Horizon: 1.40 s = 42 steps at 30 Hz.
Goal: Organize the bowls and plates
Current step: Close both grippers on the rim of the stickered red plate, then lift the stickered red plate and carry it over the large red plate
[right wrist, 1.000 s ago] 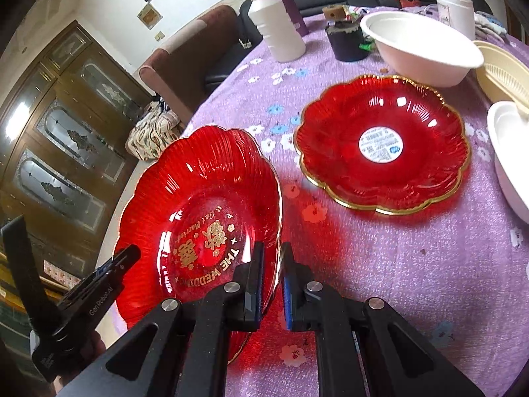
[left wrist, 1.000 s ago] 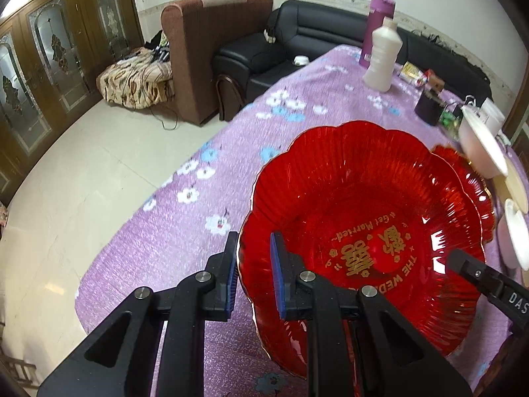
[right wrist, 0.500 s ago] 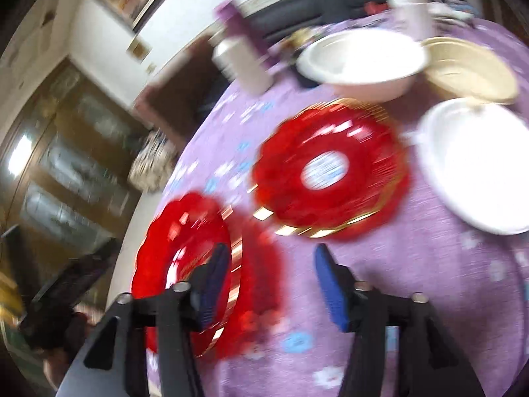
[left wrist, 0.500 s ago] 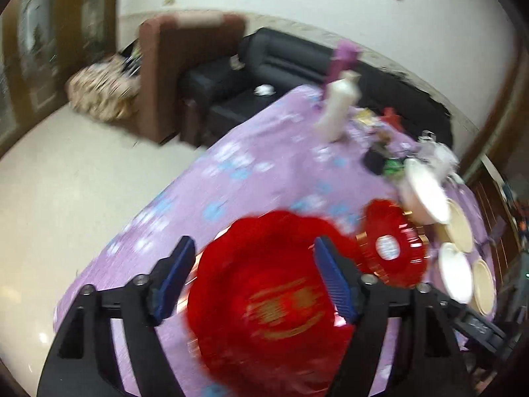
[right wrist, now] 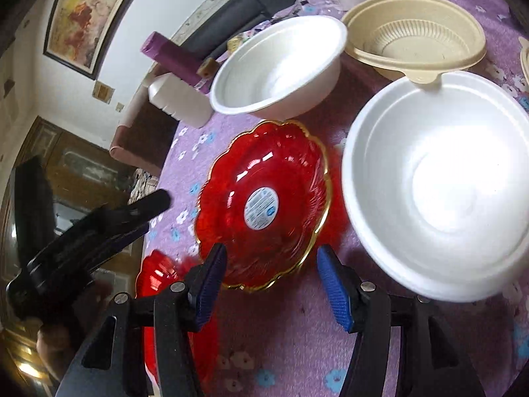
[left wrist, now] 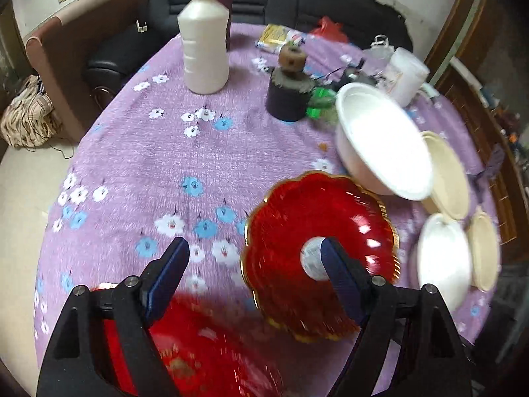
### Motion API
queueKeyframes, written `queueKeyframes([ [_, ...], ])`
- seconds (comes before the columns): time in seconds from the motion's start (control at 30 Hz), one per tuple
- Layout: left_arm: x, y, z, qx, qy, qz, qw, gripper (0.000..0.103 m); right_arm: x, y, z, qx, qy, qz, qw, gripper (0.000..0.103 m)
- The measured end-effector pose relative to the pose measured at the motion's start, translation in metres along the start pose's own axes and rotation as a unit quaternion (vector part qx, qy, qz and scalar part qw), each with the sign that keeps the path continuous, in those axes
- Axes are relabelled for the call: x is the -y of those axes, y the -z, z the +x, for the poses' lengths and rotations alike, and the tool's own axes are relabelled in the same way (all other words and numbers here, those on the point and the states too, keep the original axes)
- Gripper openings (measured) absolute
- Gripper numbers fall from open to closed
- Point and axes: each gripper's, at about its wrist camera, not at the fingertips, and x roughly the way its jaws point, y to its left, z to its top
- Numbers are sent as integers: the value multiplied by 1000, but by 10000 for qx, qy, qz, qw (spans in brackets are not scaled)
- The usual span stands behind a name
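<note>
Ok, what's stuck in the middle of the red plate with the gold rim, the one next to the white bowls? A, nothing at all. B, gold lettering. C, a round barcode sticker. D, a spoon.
C: the right wrist view shows a round white-and-blue barcode sticker at the centre of the gold-rimmed red plate.

Red plates and disposable bowls on the purple floral tablecloth

We saw a red scalloped plate with a gold rim and a round sticker (right wrist: pixel 263 206) lying flat; a second red plate (left wrist: pixel 205 347) lay nearer us. Two white foam bowls (right wrist: pixel 281 66) (right wrist: pixel 439 185) and a beige ribbed bowl (right wrist: pixel 416 33) sat upright beside it.
</note>
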Motion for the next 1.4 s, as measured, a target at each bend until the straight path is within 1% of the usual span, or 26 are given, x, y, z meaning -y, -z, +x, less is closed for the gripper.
queueKeyframes([
  [0.07,-3,0,14,-194,50,-113,9997,82,4,-3,3,23,42,81,10000,59],
  [0.13,-6,0,23,-352,211,-235,9989,82,6,-8,8,35,73,161,9998,59],
  [0.23,-2,-3,36,-489,244,-254,9982,82,11,-12,13,18,111,252,9996,54],
  [0.27,1,-3,40,-524,256,-238,9980,82,12,-14,15,17,130,271,9995,50],
  [0.33,3,-2,48,-667,255,-221,9972,73,13,-16,20,-22,183,272,9995,44],
  [0.37,4,-1,54,-786,234,-203,9964,64,14,-17,22,-39,212,281,9994,38],
  [0.4,4,0,61,-926,262,-200,9952,52,15,-18,24,-53,252,298,9992,34],
  [0.43,5,1,60,-877,199,-166,9958,50,16,-19,26,-52,309,287,9991,21],
  [0.47,8,1,59,-827,92,-91,9965,38,16,-19,28,-72,324,270,9991,10],
  [0.5,9,2,59,-864,-21,-40,9963,31,16,-18,29,-63,391,232,9989,9],
  [0.53,10,3,58,-853,-95,-35,9963,29,15,-18,29,-37,414,198,9989,9],
  [0.57,10,4,57,-830,-75,-53,9965,26,16,-18,28,-24,431,200,9989,9],
  [0.67,9,8,49,-797,-36,-42,9968,24,16,-18,23,34,420,171,9990,9],
  [0.87,6,21,12,-477,-103,54,9988,24,5,-7,9,155,359,-23,9992,9],
  [1.0,3,34,-11,-286,-37,32,9996,24,-2,2,-3,251,304,-121,9991,9],
  [1.03,5,31,-11,-258,-41,30,9997,24,-3,4,-6,261,290,-134,9991,9],
  [1.13,4,38,-22,-125,4,-5,9999,24,-6,12,-15,334,274,-229,9988,9],
  [1.4,11,53,-49,339,131,-11,9993,24,-14,32,-51,693,321,-586,9954,9],
])
